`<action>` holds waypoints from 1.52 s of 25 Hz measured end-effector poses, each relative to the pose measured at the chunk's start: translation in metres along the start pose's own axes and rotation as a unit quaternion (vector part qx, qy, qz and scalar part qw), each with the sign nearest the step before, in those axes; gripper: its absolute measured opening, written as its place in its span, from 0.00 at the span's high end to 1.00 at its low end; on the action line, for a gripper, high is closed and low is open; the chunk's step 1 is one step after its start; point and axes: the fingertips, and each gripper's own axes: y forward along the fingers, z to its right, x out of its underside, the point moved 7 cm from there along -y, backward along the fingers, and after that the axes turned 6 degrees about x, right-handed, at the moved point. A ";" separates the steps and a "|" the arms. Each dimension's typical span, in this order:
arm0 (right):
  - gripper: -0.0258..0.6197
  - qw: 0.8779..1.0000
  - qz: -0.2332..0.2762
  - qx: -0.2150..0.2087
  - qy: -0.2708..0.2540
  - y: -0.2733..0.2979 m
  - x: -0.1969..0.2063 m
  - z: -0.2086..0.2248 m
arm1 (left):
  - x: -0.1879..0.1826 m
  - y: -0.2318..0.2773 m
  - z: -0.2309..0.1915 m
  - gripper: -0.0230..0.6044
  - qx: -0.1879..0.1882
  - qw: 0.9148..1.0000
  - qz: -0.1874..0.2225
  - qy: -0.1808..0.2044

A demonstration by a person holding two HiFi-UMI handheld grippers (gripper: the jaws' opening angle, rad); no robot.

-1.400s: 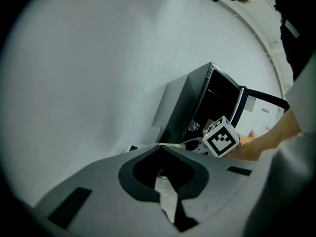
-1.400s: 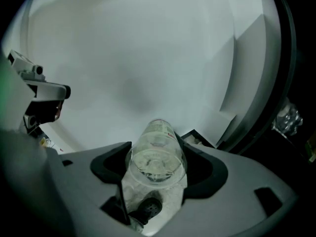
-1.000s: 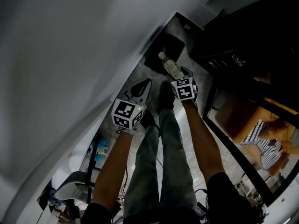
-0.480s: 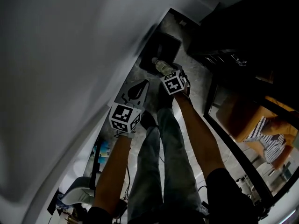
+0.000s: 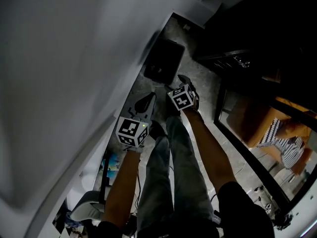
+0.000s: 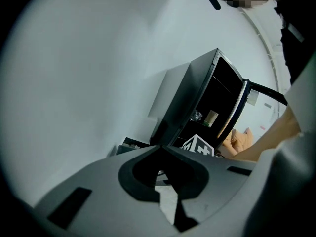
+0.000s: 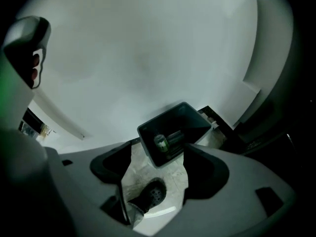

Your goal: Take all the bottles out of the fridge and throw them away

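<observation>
A black bin (image 5: 163,61) stands on the floor against the white wall. In the right gripper view the bin (image 7: 190,118) holds a bottle with a green cap (image 7: 160,142) and another dark bottle (image 7: 174,138) beside it. My right gripper (image 7: 158,156) hangs open above the bin's near side with nothing between its fingers; it also shows in the head view (image 5: 187,83). My left gripper (image 5: 148,98) is shut and empty, lower left of the right one. Its closed tips (image 6: 162,149) point towards the open black fridge (image 6: 207,107), where a clear bottle (image 6: 196,116) stands on a shelf.
The fridge door (image 6: 244,100) stands open to the right. A small carton (image 6: 211,117) sits by the bottle on the shelf. The person's legs and a dark shoe (image 7: 150,194) are right under the grippers. An orange cushion (image 5: 257,128) lies at the right.
The bottle that the right gripper held over the bin has left its jaws, and they now stand open. The right gripper has drawn back a little from the bin. The left gripper has stayed put.
</observation>
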 end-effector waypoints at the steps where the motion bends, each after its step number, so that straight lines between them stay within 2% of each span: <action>1: 0.44 1.000 0.003 0.001 0.005 -0.013 0.002 -0.001 | -0.003 -0.005 0.006 0.95 0.001 1.000 0.002 0.001; 4: 0.45 0.999 0.025 0.003 0.024 -0.060 0.005 -0.006 | -0.017 -0.021 0.026 0.95 0.006 1.000 0.006 0.009; 10: 0.81 0.992 0.096 0.050 0.058 -0.202 -0.008 -0.029 | -0.058 -0.069 0.085 0.95 0.021 1.000 0.013 0.015; 13: 0.94 0.986 0.134 0.081 0.056 -0.275 -0.026 -0.039 | -0.086 -0.093 0.121 0.95 0.043 0.999 0.016 0.023; 19: 0.95 0.973 0.196 0.090 0.082 -0.407 -0.049 -0.057 | -0.145 -0.139 0.190 0.95 0.069 0.995 0.024 0.071; 26: 0.95 0.952 0.251 0.124 0.125 -0.525 -0.036 -0.054 | -0.197 -0.160 0.254 0.95 0.100 0.991 0.025 0.089; 32: 0.95 0.939 0.278 0.148 0.135 -0.588 -0.017 -0.023 | -0.241 -0.144 0.303 0.95 0.105 0.988 0.055 0.100; 38: 0.95 0.928 0.310 0.162 0.132 -0.648 -0.006 0.039 | -0.267 -0.109 0.358 0.95 0.104 0.985 0.075 0.117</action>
